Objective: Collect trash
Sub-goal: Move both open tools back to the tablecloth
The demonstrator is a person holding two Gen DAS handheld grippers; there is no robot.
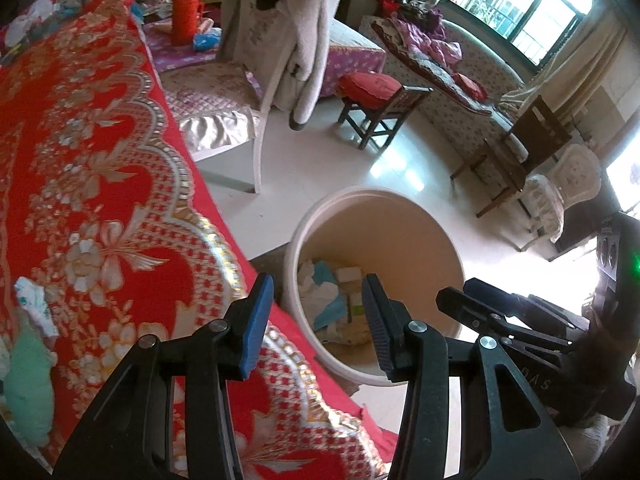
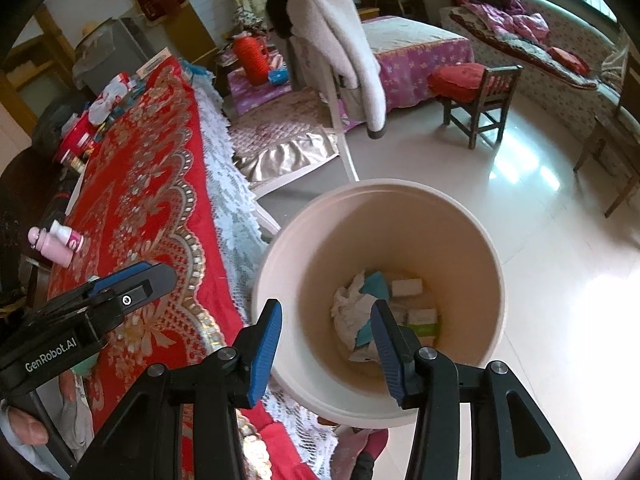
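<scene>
Right wrist view: bucket [image 2: 472, 248] on the floor beside the red-cloth table [image 2: 132, 184], trash [image 2: 356, 312] in its bottom — crumpled white paper, teal scrap, small boxes. Right gripper [image 2: 326, 336] over its 7 o'clock rim, fingers partly apart, nothing between. Left gripper [image 1: 318, 316] at table edge, same gap, empty. Pink bottle [image 2: 56, 242] at 9 o'clock on the table.

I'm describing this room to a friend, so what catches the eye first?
The red tablecloth with gold floral pattern fills the left. Beside its edge, on the floor, stands a round cream plastic bucket holding crumpled white and teal trash. Behind, a white fleece coat drapes over a chair.
</scene>
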